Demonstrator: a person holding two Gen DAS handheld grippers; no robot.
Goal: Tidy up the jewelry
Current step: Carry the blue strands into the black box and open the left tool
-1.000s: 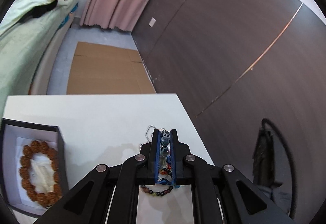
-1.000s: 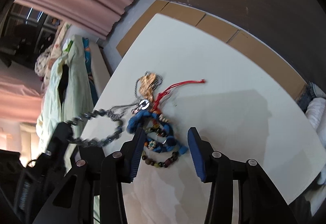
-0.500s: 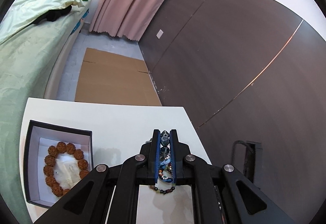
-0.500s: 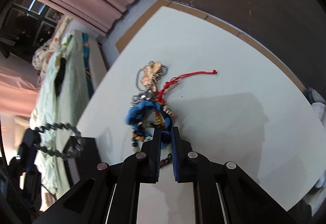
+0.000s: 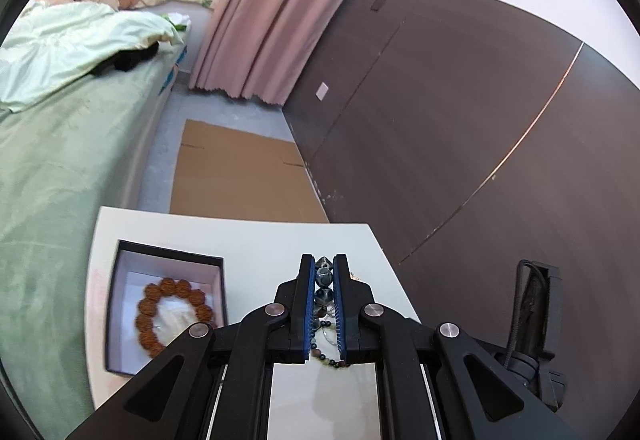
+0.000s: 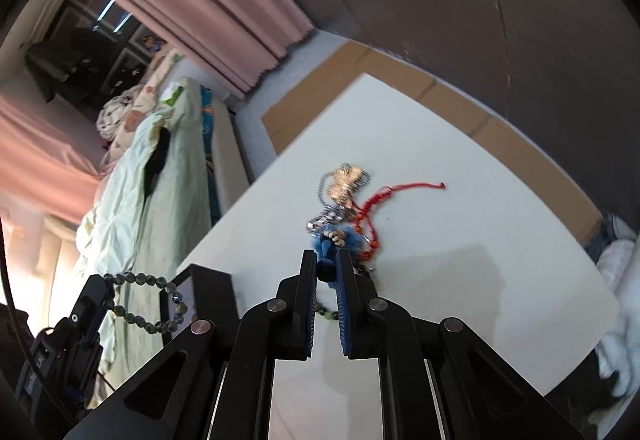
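Nearest the left wrist camera, the left gripper (image 5: pixel 324 272) was clamped on a dark beaded bracelet (image 5: pixel 324 278), whose loop showed in the right wrist view hanging from it beside the box. The right gripper (image 6: pixel 326 272) had just been closing, and its pads now pinched a blue braided bracelet (image 6: pixel 326 252) at the near end of the tangled pile (image 6: pixel 348 212). Just beyond on the white surface (image 6: pixel 460 260) lay the rest of the tangle: a silver chain with a gold-coloured piece (image 6: pixel 344 184) and a red cord (image 6: pixel 384 198), all touching. To the left stood an open dark box (image 5: pixel 120 280) holding a brown beaded bracelet (image 5: pixel 172 310). Farther off were cardboard on the floor, a bed and pink curtains. The step looked like pulling pieces apart; next, the right gripper would need to draw the blue bracelet free without dragging the chain and cord, while the left carried its bracelet toward the box.
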